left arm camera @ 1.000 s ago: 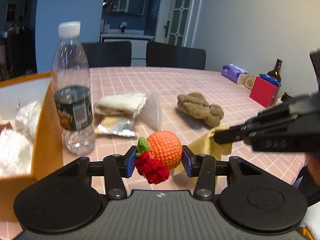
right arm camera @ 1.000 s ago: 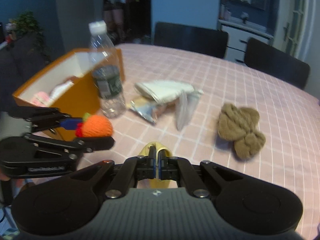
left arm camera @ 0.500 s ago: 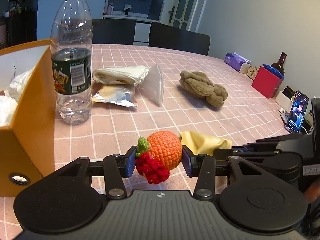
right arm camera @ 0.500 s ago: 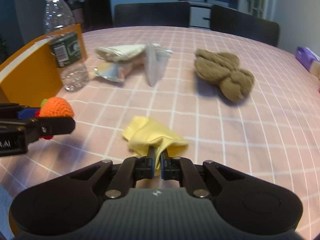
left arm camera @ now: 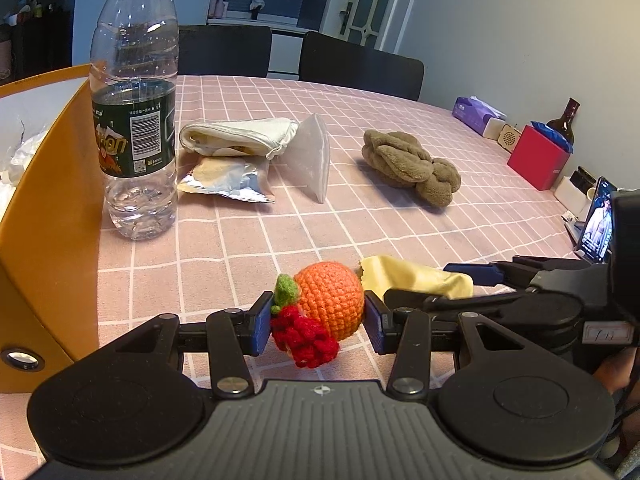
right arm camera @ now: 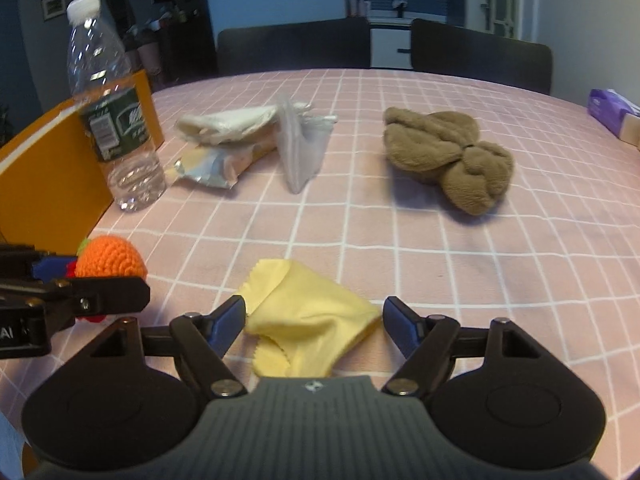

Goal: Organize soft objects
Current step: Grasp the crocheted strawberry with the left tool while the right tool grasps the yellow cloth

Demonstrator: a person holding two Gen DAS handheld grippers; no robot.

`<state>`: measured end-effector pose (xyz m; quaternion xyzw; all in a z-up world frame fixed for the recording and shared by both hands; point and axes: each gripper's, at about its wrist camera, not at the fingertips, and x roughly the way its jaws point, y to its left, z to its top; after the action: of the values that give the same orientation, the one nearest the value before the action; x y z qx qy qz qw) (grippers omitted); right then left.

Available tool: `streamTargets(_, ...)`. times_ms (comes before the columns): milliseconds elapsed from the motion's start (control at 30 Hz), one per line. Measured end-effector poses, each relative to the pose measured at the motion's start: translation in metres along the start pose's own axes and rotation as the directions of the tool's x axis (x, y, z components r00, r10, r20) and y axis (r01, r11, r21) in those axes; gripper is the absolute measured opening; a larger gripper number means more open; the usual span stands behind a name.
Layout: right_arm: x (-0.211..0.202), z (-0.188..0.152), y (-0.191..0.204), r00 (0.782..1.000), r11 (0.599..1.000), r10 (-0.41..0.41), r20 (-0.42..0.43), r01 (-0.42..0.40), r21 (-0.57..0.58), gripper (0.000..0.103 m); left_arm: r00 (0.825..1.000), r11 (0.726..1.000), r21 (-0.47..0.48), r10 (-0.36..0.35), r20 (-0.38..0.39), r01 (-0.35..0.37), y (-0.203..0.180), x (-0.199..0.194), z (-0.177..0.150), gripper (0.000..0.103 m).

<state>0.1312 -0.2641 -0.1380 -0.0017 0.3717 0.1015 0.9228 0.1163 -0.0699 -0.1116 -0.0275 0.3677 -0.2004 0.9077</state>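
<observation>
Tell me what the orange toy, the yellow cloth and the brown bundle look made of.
Orange toy: crocheted yarn, visible stitch loops.
Yellow cloth: thin, smooth fabric with pinked edges, possibly microfibre.
Brown bundle: plush, matte pile, likely terry or fleece.

Table had a pink checked tablecloth (left arm camera: 248,248) on it, with a clear plastic water bottle (left arm camera: 136,120), green label, standing upright right next to an orange box (left arm camera: 52,216) on the left. Just past the bottle there was a crumpled foil snack packet (left arm camera: 226,180) lying flat, and a clear plastic bag (left arm camera: 310,160) beside it. Over on the far right edge sat a purple tissue pack (left arm camera: 476,114), a red box (left arm camera: 538,158) with a dark glass bottle (left arm camera: 564,120) behind it, and a phone (left arm camera: 598,220) propped up with its screen lit. Two dark chairs (left arm camera: 360,66) were at the far side.
</observation>
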Motion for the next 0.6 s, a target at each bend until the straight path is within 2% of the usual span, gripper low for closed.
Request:
streamTargets(167, 0.003, -0.006, 0.005, 1.0, 0.998, -0.028, 0.006, 0.028, -0.054, 0.071, 1.0, 1.0, -0.007, 0.003, -0.009, -0.003, 0.002, 0.004, 0.0, 0.053)
streamTargets(267, 0.003, -0.007, 0.002, 0.999, 0.997, -0.045, 0.023, 0.046, -0.055, 0.062, 1.0, 1.0, -0.003, 0.001, -0.008, -0.001, 0.001, 0.004, 0.001, 0.053)
streamTargets(333, 0.002, -0.006, 0.0, 0.997, 0.996, -0.068, 0.035, 0.069, -0.047, 0.04, 1.0, 1.0, -0.003, -0.002, -0.004, 0.002, 0.0, 0.003, 0.002, 0.053)
streamTargets(367, 0.001, -0.006, -0.001, 0.996, 0.996, -0.079, 0.038, 0.08, -0.044, 0.034, 1.0, 1.0, -0.001, -0.003, -0.002, 0.003, 0.0, 0.002, 0.002, 0.053)
streamTargets(433, 0.0, -0.006, 0.0, 0.995, 0.993, -0.095, 0.043, 0.098, -0.061, 0.012, 1.0, 1.0, 0.002, -0.003, 0.003, 0.003, -0.001, 0.0, 0.002, 0.053)
streamTargets(500, 0.0, -0.006, 0.002, 0.994, 0.991, -0.103, 0.041, 0.106, -0.077, 0.004, 1.0, 1.0, 0.004, -0.004, 0.01, 0.004, -0.001, -0.002, 0.003, 0.053)
streamTargets(600, -0.004, -0.004, 0.002, 0.995, 0.994, -0.095, 0.039, 0.097, -0.058, 0.003, 0.999, 1.0, 0.005, -0.012, 0.033, 0.012, -0.002, -0.011, 0.005, 0.053)
